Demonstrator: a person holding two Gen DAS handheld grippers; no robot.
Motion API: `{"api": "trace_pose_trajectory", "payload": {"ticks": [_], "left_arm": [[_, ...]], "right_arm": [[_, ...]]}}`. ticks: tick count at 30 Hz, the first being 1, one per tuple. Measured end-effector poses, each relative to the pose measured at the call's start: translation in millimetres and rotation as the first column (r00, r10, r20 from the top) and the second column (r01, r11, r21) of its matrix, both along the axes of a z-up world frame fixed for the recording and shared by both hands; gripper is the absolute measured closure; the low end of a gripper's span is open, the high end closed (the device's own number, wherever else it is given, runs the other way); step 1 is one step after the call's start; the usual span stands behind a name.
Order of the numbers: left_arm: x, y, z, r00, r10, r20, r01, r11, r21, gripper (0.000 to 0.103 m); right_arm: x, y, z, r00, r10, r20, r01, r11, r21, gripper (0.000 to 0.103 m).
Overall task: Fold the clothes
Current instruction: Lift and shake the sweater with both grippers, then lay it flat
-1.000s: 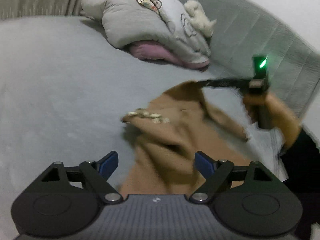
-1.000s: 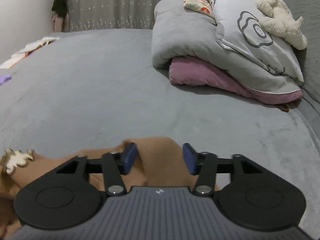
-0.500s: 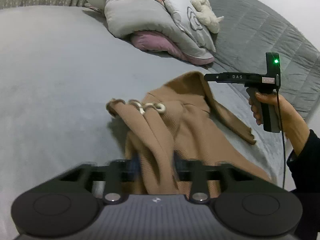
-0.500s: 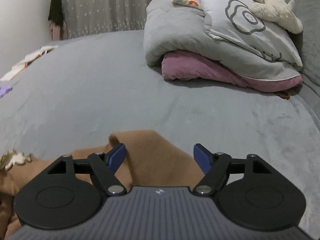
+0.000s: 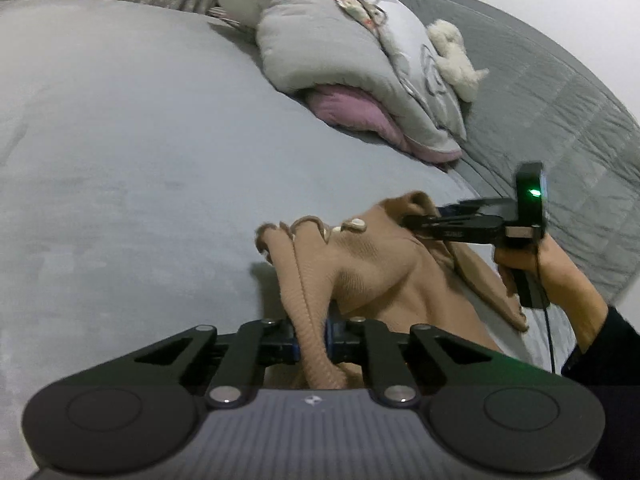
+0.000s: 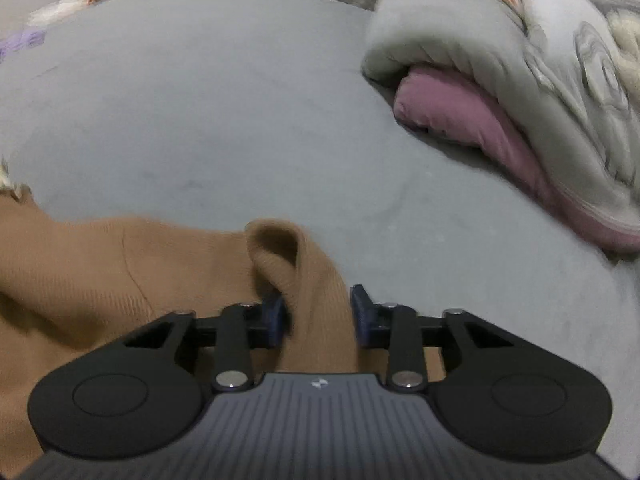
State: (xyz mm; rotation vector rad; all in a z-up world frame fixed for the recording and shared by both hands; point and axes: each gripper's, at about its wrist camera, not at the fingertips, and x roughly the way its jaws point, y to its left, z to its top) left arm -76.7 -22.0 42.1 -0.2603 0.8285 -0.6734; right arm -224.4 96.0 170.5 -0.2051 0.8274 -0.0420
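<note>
A wide grey bed fills both views and serves as the folding surface. At its far end a grey duvet lies bundled over a pink blanket, with a patterned pillow and a cream plush toy on top, pushed well away from the work area so the middle of the bed is free for laying a garment out.

The task's thing, a tan ribbed sweater, lies near the close edge of the bed, still bunched, with cream decorative trim showing at what looks like the neckline. It is partly raised off the bed between the two tools.

The left gripper has its jaws clamped on a thick rope of gathered knit, seemingly an edge or sleeve fold. The right gripper, held in the person's hand, grips a hump of fabric at the sweater's far side; its jaws stand a little apart but the cloth fills the gap between them, so they appear to be pinching it.

Holding two separated points probably lets the person pull the sweater taut and spread it flat before any fold is made.
</note>
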Motion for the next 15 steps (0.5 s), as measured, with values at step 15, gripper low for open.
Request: {"api": "trace_pose_trajectory", "payload": {"ticks": [15], "left_arm": [[-84, 110, 200, 0.872, 0.155, 0.463, -0.126, 0.988, -0.094, 0.098]], "right_arm": [[-147, 83, 181, 0.659, 0.183, 0.729, -0.019, 0.974, -0.228, 0.088]]}}
